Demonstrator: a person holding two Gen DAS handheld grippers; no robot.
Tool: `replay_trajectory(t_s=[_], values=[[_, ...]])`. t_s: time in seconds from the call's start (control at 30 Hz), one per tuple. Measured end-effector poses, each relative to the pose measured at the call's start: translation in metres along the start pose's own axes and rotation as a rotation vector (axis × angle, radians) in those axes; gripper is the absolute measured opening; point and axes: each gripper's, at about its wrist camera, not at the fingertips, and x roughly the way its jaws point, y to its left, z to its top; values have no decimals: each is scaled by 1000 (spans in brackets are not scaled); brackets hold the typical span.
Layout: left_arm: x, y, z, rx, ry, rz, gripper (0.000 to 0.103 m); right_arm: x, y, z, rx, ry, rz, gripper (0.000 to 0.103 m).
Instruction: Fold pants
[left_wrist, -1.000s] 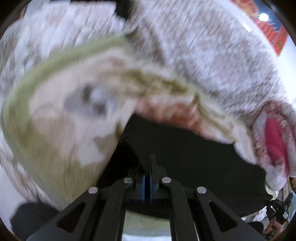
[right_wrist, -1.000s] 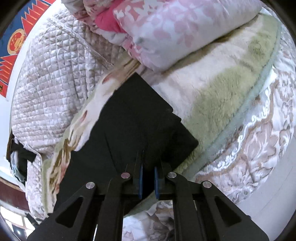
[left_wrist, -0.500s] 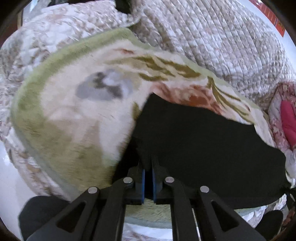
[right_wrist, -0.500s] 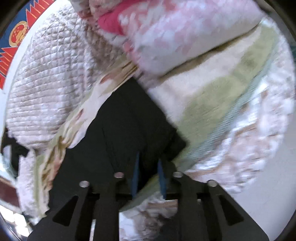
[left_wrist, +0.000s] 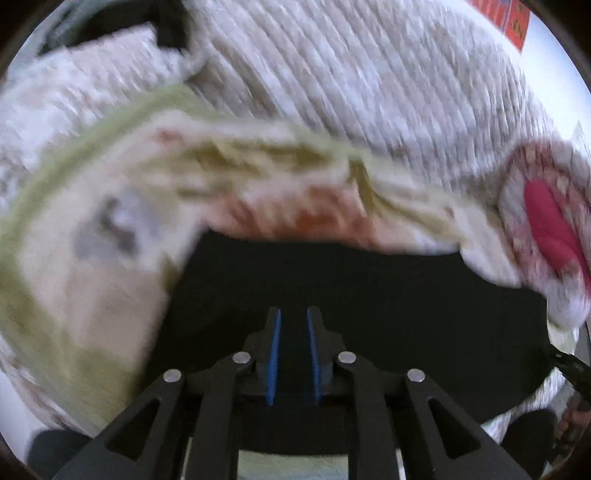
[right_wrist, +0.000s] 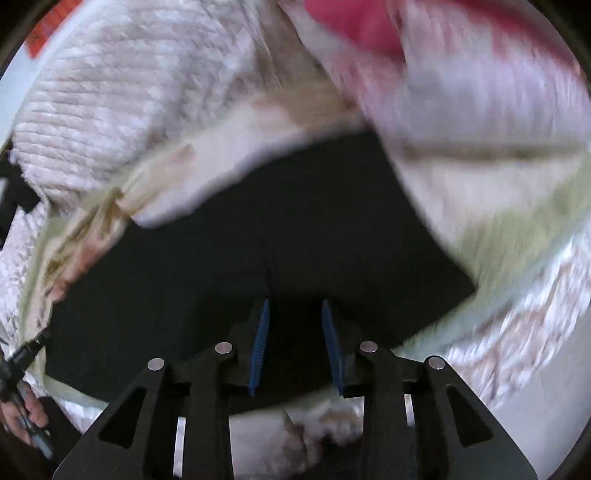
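Left wrist view: left claw (left_wrist: 293, 325) is opening, blue pads clear of the black pants (left_wrist: 369, 295) lying on the plush blanket (left_wrist: 92, 277). Right wrist view: right claw (right_wrist: 295, 314) is opening above the pants (right_wrist: 314, 221), gripping nothing.

Each black hand-held gripper (left_wrist: 293, 321) has blue ribbed pads (right_wrist: 260, 347) and silver screws.

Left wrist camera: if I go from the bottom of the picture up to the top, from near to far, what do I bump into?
Left gripper, jaws opening → black pants → fuzzy cream and green flowered blanket → pale quilted bedspread.
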Motion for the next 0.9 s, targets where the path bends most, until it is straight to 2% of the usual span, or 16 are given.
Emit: replay_trajectory(t_s=[0.07,0.13,0.2,0.3,0.4,0.53,0.57,0.63,0.73,0.9], values=[[13,0,-16,3,67,5,16,-10,-5,1,0,-20,-41,32],[5,-2,-24,48,30,15,16,-18,-2,5,-19,-53,-47,32],[0,-8,-22,80,33,16,16,-21,9,17,-63,-95,-60,32],[1,-20,-5,107,-2,5,16,-6,26,40,-114,-114,-23,32],[14,-34,18,112,-43,-8,17,14,32,61,-181,-118,-53,32],[39,-38,39,133,-67,60,18,42,17,83,-189,-125,-117,35],[46,-34,41,127,-56,86,18,47,13,86,-178,-120,-133,39],[63,-20,43,109,-8,131,18,47,9,86,-172,-135,-124,45],[60,-5,38,95,-29,136,20,40,19,80,-207,-139,-173,46],[35,3,26,78,-38,125,20,12,61,50,-283,-153,-59,46]])
